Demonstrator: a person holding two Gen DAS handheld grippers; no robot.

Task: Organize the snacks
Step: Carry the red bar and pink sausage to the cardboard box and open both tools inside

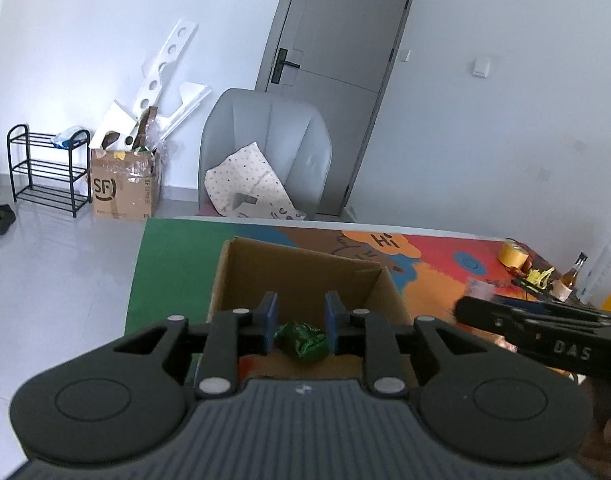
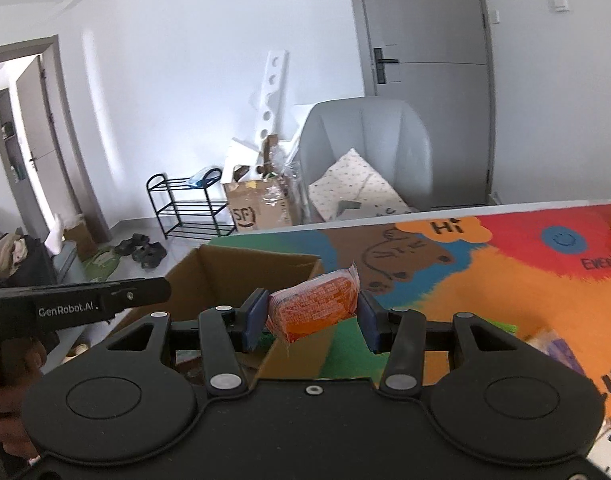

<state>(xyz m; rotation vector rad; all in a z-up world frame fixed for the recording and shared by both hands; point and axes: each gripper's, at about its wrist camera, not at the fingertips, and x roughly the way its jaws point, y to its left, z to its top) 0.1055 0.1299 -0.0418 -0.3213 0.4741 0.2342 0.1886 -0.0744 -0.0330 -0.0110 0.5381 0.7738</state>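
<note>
Two snack packets are visible at this stage, both read relative to the open cardboard box [image 1: 301, 276] on the patterned table mat [image 2: 445, 280]. The green snack packet [image 1: 303, 340] appears to lie inside the box on its floor, seen between the blue fingers of the left gripper [image 1: 301, 322]; those fingers stand slightly apart and do not press on it, so this packet is judged released and stowed. The orange snack packet [image 2: 313, 306] is clamped between the pads of the right gripper [image 2: 311, 318], raised above the box's near right corner, not yet inside. A purple-tinted item [image 2: 553, 346] is blurred on the mat to the right of the box; whether it is a further snack cannot be told. Judged progress: one packet stowed, one in transit, and an unknown remainder outside the box. Remaining work: carry the orange packet over the opening and release it.
</note>
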